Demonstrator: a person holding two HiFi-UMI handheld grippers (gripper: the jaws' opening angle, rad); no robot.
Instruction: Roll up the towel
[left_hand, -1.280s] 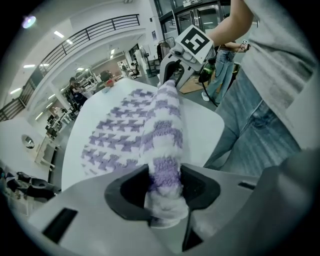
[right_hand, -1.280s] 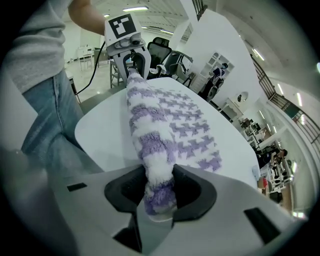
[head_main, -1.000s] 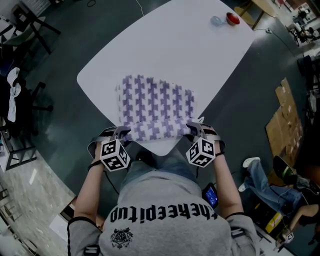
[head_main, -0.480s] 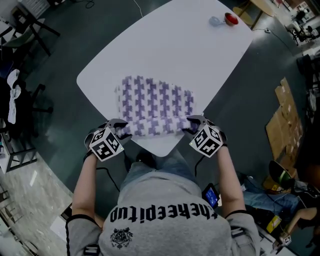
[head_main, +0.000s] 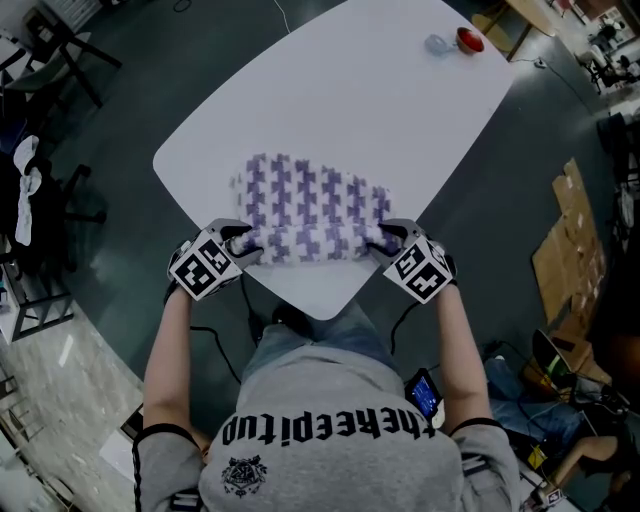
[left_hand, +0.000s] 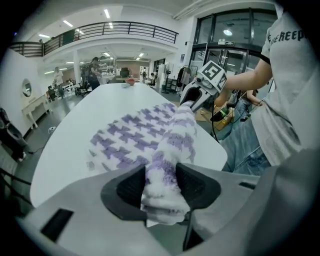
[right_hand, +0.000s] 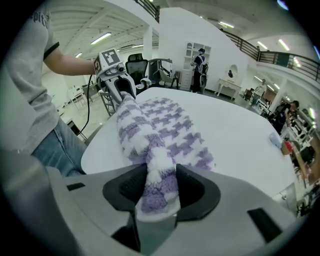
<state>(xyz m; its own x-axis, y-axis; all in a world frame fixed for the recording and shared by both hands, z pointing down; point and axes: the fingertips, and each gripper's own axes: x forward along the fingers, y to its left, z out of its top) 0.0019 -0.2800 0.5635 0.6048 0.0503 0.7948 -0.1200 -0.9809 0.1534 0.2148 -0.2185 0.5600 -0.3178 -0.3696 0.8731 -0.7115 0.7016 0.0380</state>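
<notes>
The white surface (head_main: 400, 110) stands on a dark floor (head_main: 490, 220), with a red object (head_main: 466, 38) at its 1 o'clock corner. The checked towel (head_main: 310, 205) lies toward 6 o'clock, its near edge rolled. The left tool (head_main: 240, 243) and right tool (head_main: 385, 238) each clamp a roll end, and the right's jaws have just been opening.

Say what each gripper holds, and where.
The towel, by its rolled near edge: left gripper at its left end, right gripper at its right end, jaws just opened further around it.
</notes>
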